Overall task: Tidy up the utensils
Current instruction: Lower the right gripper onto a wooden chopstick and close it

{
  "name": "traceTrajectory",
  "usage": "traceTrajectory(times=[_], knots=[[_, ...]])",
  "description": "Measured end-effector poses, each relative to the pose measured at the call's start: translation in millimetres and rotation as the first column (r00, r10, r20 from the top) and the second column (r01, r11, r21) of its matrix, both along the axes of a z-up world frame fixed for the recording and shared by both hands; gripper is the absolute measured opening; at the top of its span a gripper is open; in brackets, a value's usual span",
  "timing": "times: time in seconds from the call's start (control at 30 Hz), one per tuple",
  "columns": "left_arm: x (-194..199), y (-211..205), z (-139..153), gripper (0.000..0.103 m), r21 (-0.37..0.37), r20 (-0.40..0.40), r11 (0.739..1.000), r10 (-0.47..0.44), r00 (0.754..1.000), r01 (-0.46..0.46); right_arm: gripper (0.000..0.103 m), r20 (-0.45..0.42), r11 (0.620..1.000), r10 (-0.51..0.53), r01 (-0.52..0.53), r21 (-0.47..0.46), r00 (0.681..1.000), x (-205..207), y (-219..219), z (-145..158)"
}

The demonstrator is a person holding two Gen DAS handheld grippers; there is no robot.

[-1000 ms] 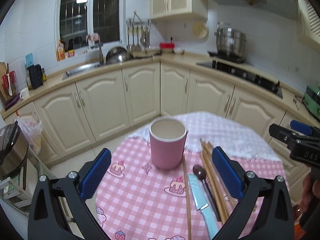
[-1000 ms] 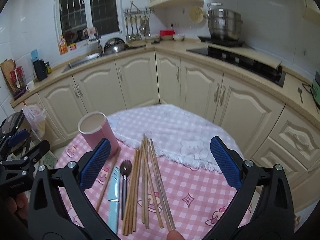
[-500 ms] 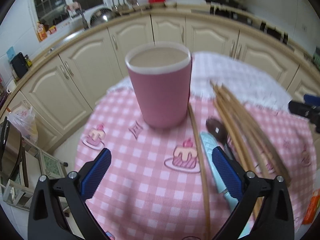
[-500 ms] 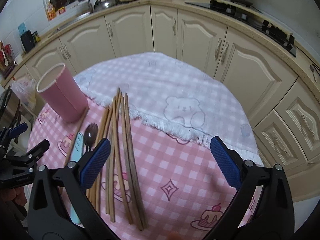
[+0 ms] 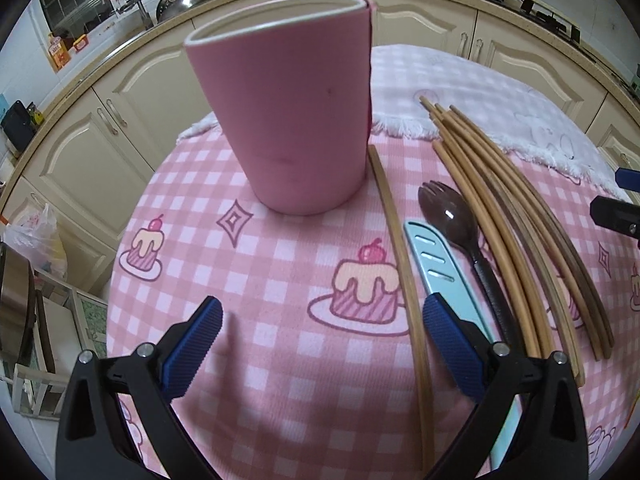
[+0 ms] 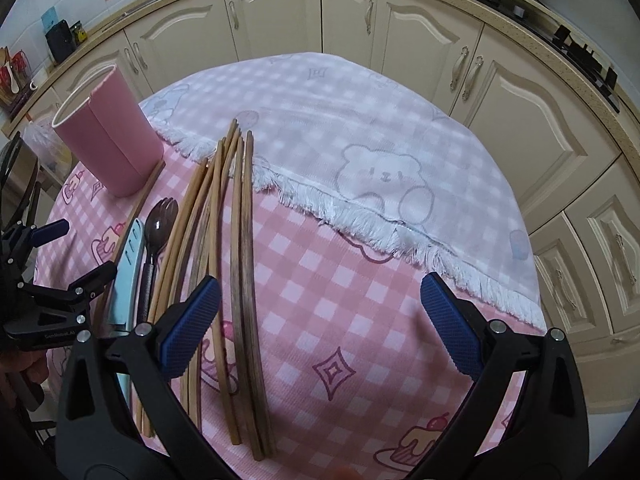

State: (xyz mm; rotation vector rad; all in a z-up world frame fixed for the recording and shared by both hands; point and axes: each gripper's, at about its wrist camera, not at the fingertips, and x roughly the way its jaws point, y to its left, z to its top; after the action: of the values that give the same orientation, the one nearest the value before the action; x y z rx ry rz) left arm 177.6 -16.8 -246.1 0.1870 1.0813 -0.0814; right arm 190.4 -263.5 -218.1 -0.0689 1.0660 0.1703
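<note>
**Both claws empty, every utensil still out on the bench**

Nearest the left wrist camera, the left claw hangs with its pads wide apart and nothing between them, low over the pink checked cloth. Its right pad sits just over the blue knife, which lies flat beside a single stray chopstick. The right claw is likewise spread and empty; its left pad overlaps the near ends of the chopstick bundle in the right wrist view, though whether it touches them I cannot tell.

A little further out, the dark spork rests alongside the knife, bowl pointing away, with the bundle fanned out just to its right. The stray chopstick runs on until its far tip meets the foot of the pink cup.

The cup stands upright at the far left of the bench. Its inside is hidden from the left wrist camera, and nothing pokes above the rim in either view, so it is probably empty.

By my reading, the sorting has not begun: knife, spork and all chopsticks remain to be lifted into the cup.
</note>
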Motion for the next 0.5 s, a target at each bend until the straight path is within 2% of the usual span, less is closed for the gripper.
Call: traceTrajectory(times=[0.07,0.23,0.33,0.4,0.5], knots=[[4.1,-1.1,-1.2,0.095,-0.005,-0.010,1.000,-0.004,1.000,0.004,0.097,-0.011,1.000,0.015,-0.016,-0.011,1.000,4.1,4.0,-3.1],[12.3,0.5,0.0,0.079,-0.070,-0.040,0.997,-0.027,0.999,0.024,0.097,-0.047,0.997,0.064,-0.066,-0.045,0.997,17.7,16.5,-12.9],[12.3,-0.4,1.2,0.073,-0.075,-0.043,0.996,-0.044,0.998,0.040,0.087,-0.071,0.994,0.082,-0.087,-0.063,0.994,25.0,23.1,-20.0],[13.1,0.1,2.1,0.072,-0.077,-0.044,0.996,-0.048,0.998,0.045,0.077,-0.081,0.993,0.086,-0.092,-0.076,0.993,28.0,25.5,-23.0],[12.1,2.7,2.3,0.072,-0.082,-0.044,0.996,-0.051,0.998,0.047,0.075,-0.093,0.993,0.092,-0.098,-0.066,0.991,32.2,25.6,-25.6]])
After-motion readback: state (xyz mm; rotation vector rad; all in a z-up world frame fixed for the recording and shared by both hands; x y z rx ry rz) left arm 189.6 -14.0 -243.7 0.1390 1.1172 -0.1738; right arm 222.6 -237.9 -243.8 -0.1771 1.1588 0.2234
